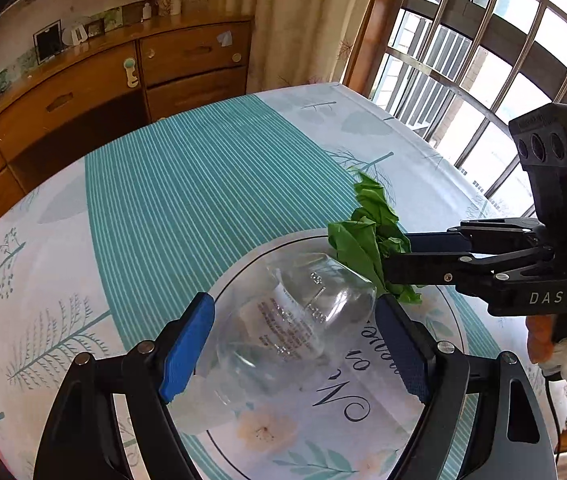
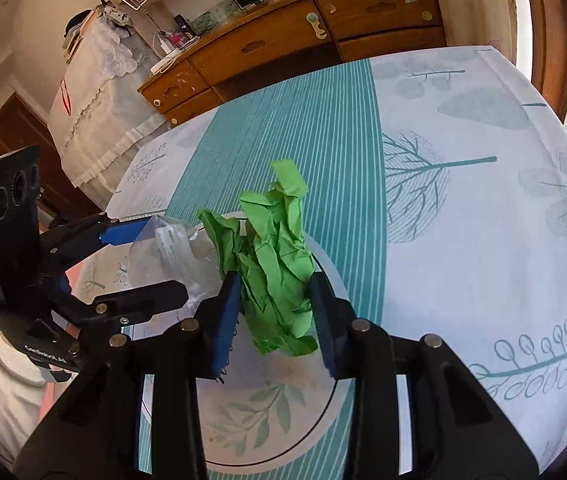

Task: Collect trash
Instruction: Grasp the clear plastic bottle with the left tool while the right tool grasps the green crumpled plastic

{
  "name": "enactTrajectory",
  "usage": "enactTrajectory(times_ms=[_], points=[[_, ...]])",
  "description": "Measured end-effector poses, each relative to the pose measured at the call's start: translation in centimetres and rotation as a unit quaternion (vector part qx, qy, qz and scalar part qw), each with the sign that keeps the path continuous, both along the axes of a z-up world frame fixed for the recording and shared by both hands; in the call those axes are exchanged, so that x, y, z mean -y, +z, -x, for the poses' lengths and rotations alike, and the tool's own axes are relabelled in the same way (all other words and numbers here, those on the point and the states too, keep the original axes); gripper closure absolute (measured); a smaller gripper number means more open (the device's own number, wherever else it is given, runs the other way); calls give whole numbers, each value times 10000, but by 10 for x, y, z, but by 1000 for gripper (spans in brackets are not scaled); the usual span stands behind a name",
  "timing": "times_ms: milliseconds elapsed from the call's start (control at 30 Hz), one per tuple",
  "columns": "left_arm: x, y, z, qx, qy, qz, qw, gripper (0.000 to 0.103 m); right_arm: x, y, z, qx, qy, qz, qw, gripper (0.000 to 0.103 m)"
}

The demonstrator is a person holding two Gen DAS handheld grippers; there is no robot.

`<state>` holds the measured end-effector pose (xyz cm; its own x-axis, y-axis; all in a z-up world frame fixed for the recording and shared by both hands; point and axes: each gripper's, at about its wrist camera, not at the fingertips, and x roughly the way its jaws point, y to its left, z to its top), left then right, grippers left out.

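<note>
Grip check: right gripper (image 2: pixel 275 312) pinches crumpled green paper (image 2: pixel 275 256); left gripper (image 1: pixel 295 344) brackets clear plastic bottle (image 1: pixel 283 328), contact unclear; squeeze firmly before lifting.

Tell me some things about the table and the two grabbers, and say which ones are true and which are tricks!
1. The right gripper has crumpled green paper between its fingers. True.
2. The left gripper is around a red metal can. False: it is a clear plastic bottle.
3. The tablecloth has teal stripes and tree drawings. True.
4. The green paper lies far away from the bottle, at the other end of the table. False: the two are right beside each other.
5. A wooden cabinet with drawers stands behind the table. True.
6. The bottle is full of orange juice. False: it looks empty and see-through.
</note>
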<state>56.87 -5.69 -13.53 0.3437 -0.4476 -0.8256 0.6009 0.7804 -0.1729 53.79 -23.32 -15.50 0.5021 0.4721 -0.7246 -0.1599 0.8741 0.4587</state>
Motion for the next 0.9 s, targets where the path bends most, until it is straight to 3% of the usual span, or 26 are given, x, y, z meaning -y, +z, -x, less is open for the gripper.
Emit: enactTrajectory(times_ms=[200,333,467,667,900], points=[[14,-9,13,70,-145,51,9999,23,-1,-3,15,74,-36,-91,9999,71],[20,-7,39,287,-106,-89,9995,25,1,-2,28,8,-62,-103,9999,72],[19,-1,68,223,57,-149,9996,26,0,5,53,-63,-40,-13,10000,73],[6,17,129,82,407,-330,9986,26,-6,22,121,-102,114,13,9999,74],[-12,51,227,75,644,-458,9968,26,-19,59,231,75,251,-1,9997,74]])
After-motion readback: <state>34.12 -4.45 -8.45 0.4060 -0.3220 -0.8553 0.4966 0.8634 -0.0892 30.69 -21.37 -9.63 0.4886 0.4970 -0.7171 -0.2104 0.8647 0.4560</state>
